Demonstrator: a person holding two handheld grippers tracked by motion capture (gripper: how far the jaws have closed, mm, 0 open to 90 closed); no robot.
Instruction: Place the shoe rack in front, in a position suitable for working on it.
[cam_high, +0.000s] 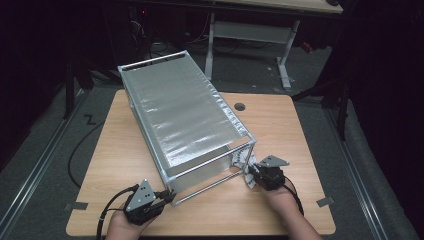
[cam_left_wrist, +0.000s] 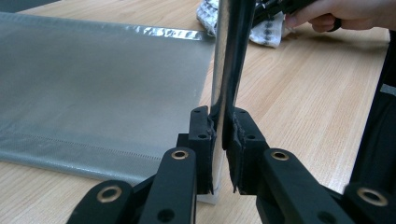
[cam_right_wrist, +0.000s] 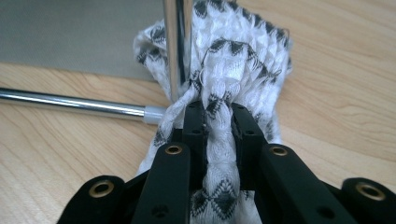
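Observation:
A metal-framed rack with silver fabric shelves lies across the wooden table. My left gripper is shut on the rack's upright corner post at the near left corner, the post clamped between both pads. My right gripper is shut on a bunched white cloth with black zigzag marks. The cloth rests against the rack's near right post, low by the table top. In the left gripper view the cloth and the other hand appear farther off.
A chrome bottom rail of the rack runs along the table beside the cloth. A round cable hole sits in the table behind the rack. A white-legged desk stands beyond. Bare wood lies right of my right hand.

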